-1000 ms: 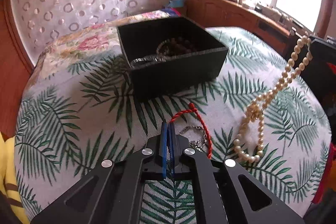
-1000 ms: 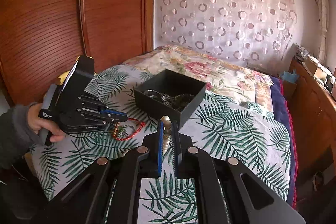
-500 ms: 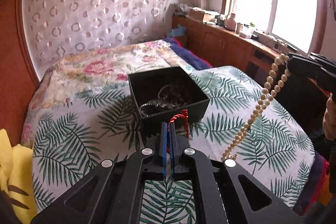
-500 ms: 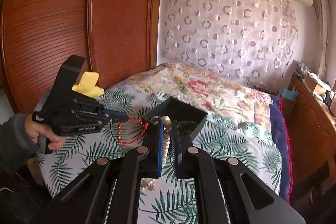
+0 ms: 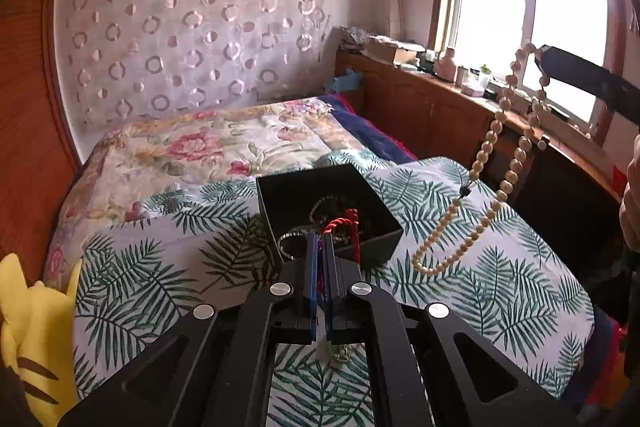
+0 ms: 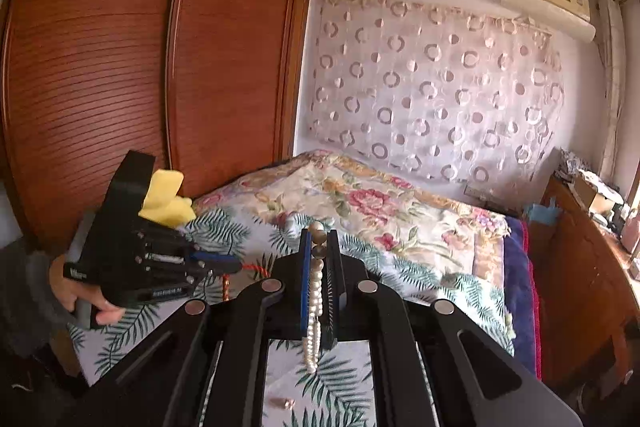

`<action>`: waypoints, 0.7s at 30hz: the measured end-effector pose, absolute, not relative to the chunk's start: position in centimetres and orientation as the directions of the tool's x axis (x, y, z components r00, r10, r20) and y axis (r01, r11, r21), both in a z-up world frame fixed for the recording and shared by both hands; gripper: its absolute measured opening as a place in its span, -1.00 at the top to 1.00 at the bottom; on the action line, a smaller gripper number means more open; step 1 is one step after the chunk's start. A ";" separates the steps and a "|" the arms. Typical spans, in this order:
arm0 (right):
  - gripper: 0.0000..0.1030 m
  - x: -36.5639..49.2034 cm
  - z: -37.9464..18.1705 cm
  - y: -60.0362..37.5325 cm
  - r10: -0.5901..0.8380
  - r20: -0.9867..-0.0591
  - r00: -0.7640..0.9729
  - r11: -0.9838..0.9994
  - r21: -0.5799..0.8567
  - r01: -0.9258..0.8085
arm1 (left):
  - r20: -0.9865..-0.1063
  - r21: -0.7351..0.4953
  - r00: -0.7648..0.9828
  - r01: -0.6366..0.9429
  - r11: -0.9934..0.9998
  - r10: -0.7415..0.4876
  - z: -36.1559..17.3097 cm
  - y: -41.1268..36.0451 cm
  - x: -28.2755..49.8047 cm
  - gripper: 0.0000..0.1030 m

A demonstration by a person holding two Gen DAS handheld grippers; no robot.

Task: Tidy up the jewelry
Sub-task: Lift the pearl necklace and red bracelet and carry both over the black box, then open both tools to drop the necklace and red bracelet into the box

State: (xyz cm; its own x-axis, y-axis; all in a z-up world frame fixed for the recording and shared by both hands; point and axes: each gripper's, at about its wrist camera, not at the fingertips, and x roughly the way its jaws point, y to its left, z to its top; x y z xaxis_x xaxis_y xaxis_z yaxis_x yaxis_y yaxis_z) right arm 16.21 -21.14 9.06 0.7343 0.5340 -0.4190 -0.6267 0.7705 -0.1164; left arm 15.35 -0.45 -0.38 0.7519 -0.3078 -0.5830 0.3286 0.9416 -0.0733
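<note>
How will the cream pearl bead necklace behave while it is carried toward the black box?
The cream pearl bead necklace, pinched in the right gripper, hangs in a long limp loop, so it is likely floppy and will probably swing. Its smooth round beads might slip between the fingers.

left wrist view: high, close behind its black two-finger gripper [image 5: 320, 247], facing the window [image 5: 528, 23].
right wrist view: likewise, facing the wardrobe [image 6: 120, 67].
shared: floral and palm-leaf bed [image 5: 192, 155] [image 6: 400, 207], circle-patterned curtain [image 5: 192, 39] [image 6: 432, 95].
</note>
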 end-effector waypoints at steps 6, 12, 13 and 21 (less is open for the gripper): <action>0.84 19.1 10.5 -19.9 0.549 -0.402 0.733 0.767 -0.106 -0.633 | -0.564 -0.095 0.764 0.318 0.943 -0.314 0.3 -0.1 17.3 0.98; 0.84 21.3 11.3 -18.8 0.569 -0.386 0.726 0.754 -0.106 -0.648 | -0.560 -0.097 0.768 0.311 0.946 -0.310 0.4 0.0 19.5 0.97; 0.84 22.1 11.1 -18.5 0.569 -0.391 0.724 0.752 -0.110 -0.650 | -0.561 -0.098 0.768 0.310 0.946 -0.310 0.3 0.0 20.0 0.97; 0.83 26.7 5.4 -17.5 0.562 -0.499 0.659 0.738 -0.057 -0.673 | -0.590 -0.111 0.747 0.301 0.947 -0.306 -1.4 -0.4 23.5 0.97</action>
State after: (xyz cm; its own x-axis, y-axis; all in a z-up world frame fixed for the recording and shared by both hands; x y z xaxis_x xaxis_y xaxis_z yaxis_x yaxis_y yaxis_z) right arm 26.67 -17.46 5.35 0.6593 0.5624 -0.4990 -0.6725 0.7379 -0.0570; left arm 23.53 -0.36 -1.37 0.7467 -0.3064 -0.5904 0.3010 0.9472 -0.1110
